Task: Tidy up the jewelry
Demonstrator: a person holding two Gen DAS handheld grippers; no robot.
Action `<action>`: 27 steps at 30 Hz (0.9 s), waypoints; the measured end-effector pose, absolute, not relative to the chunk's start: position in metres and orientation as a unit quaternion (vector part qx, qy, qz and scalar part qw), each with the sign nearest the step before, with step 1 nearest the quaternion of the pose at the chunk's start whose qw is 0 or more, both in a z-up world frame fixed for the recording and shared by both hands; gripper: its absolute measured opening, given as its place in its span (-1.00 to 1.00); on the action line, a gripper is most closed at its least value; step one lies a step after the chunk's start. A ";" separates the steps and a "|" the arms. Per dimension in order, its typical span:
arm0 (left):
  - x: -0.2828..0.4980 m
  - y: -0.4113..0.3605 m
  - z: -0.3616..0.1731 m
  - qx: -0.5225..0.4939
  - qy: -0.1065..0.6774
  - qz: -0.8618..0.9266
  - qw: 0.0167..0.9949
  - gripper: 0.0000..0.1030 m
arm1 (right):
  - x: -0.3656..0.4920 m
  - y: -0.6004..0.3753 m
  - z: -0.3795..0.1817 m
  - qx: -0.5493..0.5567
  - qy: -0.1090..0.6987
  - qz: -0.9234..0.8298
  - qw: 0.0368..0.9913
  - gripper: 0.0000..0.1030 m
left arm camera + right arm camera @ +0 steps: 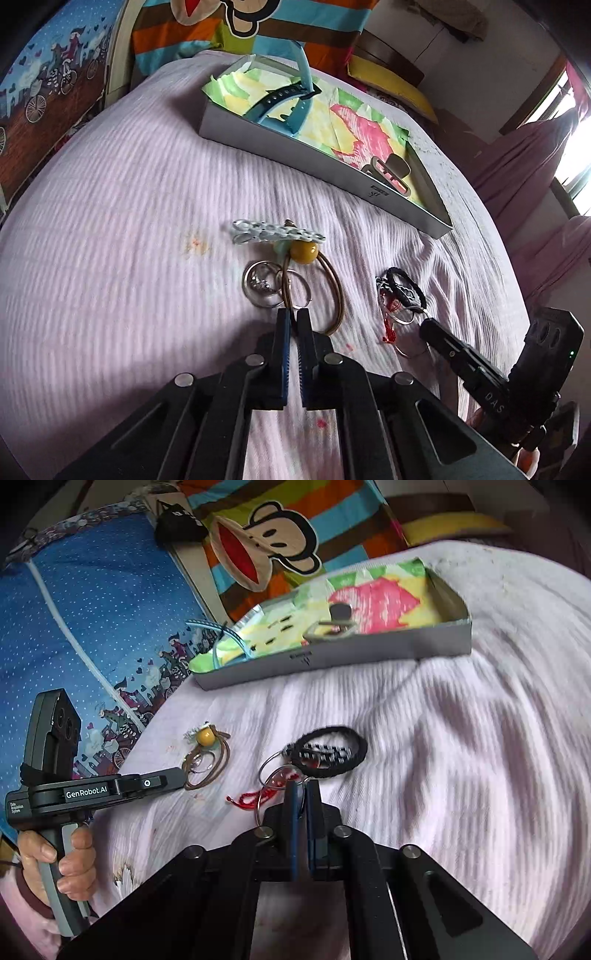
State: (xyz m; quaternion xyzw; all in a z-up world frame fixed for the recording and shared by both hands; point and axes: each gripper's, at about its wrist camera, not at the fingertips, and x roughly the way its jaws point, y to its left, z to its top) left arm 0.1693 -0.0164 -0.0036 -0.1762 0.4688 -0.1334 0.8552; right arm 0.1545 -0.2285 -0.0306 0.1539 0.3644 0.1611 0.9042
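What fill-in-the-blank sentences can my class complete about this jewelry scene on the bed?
1. The blue watch strap lies inside the grey ____.
2. The bead on the brown hair tie is ____ in colour.
3. The left gripper has closed on the brown ____.
4. The black hair tie lies ____ the box.

Missing words: box; yellow; hair tie; outside

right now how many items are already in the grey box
2 that I can see: a blue watch strap at the box's far left end, and a grey hair claw clip near its right end. Small pieces could be hidden on the patterned lining.
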 end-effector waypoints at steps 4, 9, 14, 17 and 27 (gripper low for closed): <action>0.162 -0.012 0.010 -0.165 0.452 -0.139 0.866 -0.94 | 0.148 -0.227 -0.014 0.128 0.336 0.164 0.919 -0.96; 0.160 -0.010 0.021 -0.161 0.448 -0.142 0.868 -0.95 | 0.144 -0.229 0.002 0.115 0.308 0.167 0.929 -0.96; 0.157 -0.009 0.028 -0.164 0.439 -0.146 0.871 -0.95 | 0.144 -0.236 0.004 0.128 0.304 0.168 0.929 -0.96; 0.155 -0.011 0.039 -0.164 0.425 -0.152 0.877 -0.96 | 0.143 -0.240 0.006 0.136 0.299 0.169 0.929 -0.96; 0.159 -0.028 0.075 -0.158 0.385 -0.174 0.892 -0.96 | 0.142 -0.253 0.021 0.153 0.266 0.182 0.934 -0.96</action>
